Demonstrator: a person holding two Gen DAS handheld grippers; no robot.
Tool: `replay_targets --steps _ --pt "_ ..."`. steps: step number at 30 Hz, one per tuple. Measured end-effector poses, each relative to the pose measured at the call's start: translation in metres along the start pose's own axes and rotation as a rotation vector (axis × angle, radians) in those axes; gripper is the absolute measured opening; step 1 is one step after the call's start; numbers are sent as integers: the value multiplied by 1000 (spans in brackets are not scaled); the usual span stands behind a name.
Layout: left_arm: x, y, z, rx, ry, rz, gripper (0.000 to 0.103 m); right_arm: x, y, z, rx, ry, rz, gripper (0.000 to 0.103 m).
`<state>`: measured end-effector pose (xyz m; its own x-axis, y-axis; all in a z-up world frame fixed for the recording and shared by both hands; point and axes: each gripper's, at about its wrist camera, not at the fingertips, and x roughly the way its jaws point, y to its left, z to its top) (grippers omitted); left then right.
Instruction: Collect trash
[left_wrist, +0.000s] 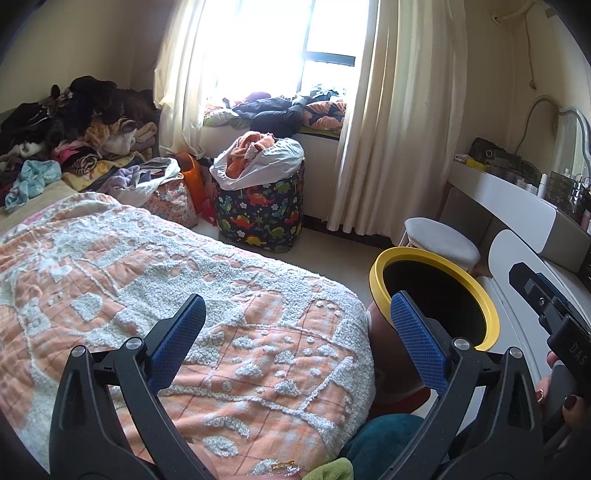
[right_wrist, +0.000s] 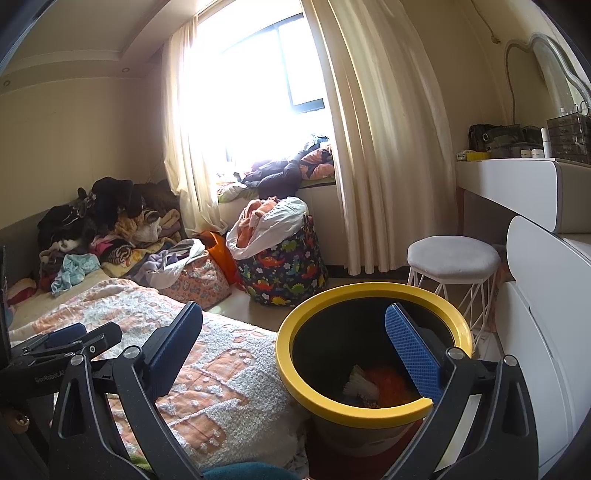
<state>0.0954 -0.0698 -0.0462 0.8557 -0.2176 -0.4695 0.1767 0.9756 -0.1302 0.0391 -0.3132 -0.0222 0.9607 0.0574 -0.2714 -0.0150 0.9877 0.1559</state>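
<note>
Left wrist view. The left gripper (left_wrist: 295, 332) is spread wide and holds nothing, hovering above the near end of a bed (left_wrist: 221, 295) covered by an orange-and-white blanket. One trash bin (left_wrist: 436, 295) with a yellow rim stands on the floor at the right of the bed foot; its inside reads only as black here. The right gripper (left_wrist: 546, 295) enters at the far right edge, side-on, so whether it is spread cannot be told from this view. One dinosaur-print basket (left_wrist: 262, 210) stuffed with cloth stands beneath the window, and one round stool (left_wrist: 441, 242) sits beyond the bin.

Right wrist view. The right gripper (right_wrist: 295, 336) is spread and empty, its right finger over the mouth of the trash bin (right_wrist: 369, 369). Only this view looks into the bin, where a white scrap (right_wrist: 358, 384) and orange trash (right_wrist: 388, 384) lie at the bottom. The left gripper (right_wrist: 70, 339) shows at the left, above the bed (right_wrist: 221, 387). One stool (right_wrist: 452, 258) stands beside a white worktop (right_wrist: 517, 184).
</note>
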Motion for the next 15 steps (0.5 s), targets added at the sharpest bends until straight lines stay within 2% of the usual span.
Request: replay_targets --steps 15 --pt "-1 -2 0 4 -6 -3 92 -1 0 1 3 -1 -7 96"
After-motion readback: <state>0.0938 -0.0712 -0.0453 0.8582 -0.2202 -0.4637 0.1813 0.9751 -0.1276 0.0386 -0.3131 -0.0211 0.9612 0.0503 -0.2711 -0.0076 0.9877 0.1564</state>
